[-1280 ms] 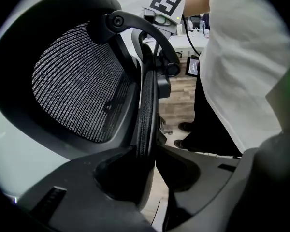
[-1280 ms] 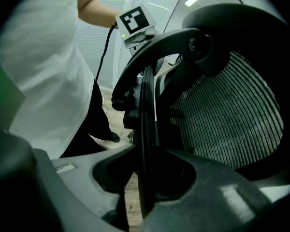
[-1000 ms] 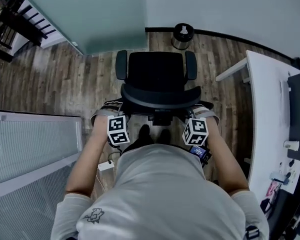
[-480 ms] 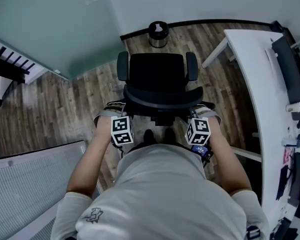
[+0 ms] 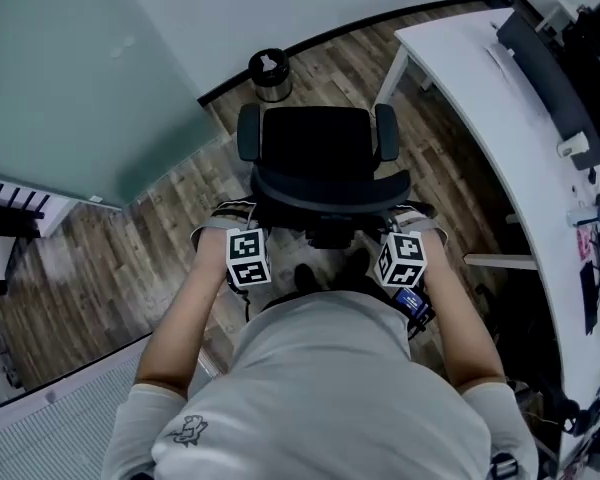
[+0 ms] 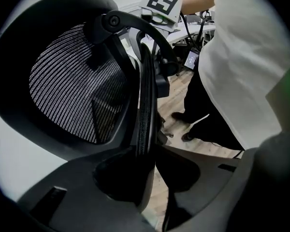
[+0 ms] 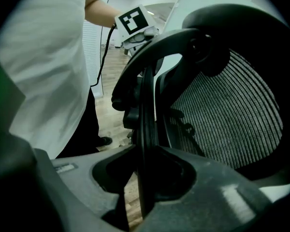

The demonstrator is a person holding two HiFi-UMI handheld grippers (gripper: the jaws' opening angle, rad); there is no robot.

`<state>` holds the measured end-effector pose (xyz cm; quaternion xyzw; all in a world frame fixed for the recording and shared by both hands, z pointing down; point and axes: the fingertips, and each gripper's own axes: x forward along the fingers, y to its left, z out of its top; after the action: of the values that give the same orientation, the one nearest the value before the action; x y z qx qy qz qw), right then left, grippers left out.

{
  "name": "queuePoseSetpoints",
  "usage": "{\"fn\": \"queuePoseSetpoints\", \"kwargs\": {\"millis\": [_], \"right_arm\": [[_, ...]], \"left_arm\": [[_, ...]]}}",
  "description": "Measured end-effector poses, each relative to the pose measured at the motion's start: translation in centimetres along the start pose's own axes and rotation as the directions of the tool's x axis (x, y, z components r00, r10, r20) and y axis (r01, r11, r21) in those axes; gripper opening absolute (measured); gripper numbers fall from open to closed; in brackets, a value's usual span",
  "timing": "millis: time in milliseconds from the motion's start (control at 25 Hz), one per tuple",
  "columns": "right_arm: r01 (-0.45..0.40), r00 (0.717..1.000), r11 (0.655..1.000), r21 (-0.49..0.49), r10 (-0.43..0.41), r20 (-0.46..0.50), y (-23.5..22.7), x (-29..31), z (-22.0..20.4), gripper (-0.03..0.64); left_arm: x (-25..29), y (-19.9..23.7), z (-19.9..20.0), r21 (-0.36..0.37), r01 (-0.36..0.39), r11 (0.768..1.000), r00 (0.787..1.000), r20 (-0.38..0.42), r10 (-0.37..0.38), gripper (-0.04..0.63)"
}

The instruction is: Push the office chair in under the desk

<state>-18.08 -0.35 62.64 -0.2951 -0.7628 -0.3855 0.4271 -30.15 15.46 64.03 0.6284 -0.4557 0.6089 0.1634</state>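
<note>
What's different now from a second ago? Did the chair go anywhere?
The office chair and the person behind it swung round toward the desk: in the head view the desk now sits closer at upper right, and the bin slid left. Nothing was let go: the left gripper and right gripper stayed shut on the backrest edge.

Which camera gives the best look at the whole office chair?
The head view: the office chair shows from above, seat and both armrests. The two gripper views show only its mesh backrest close up.

office chair (image 5: 320,146) swung toward desk (image 5: 472,80), desk nearer
</note>
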Motion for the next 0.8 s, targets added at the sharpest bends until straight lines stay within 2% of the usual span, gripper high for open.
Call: {"fn": "queuePoseSetpoints", "kwargs": {"millis": [400,800], "right_arm": [[0.086,0.995,0.981,0.172,-0.076,-0.067,0.7,-3.0,-6.7,0.109],[0.143,0.985,0.934,0.328,-0.102,-0.138,0.1,-5.8,-14.0,0.107]], "left_arm": [[2.9,3.2,7.6,0.189,0.029,0.981,0.998,0.055,-0.04,0.121],[6.0,7.1,16.2,0.355,0.043,0.934,0.99,0.111,-0.088,0.121]]}}
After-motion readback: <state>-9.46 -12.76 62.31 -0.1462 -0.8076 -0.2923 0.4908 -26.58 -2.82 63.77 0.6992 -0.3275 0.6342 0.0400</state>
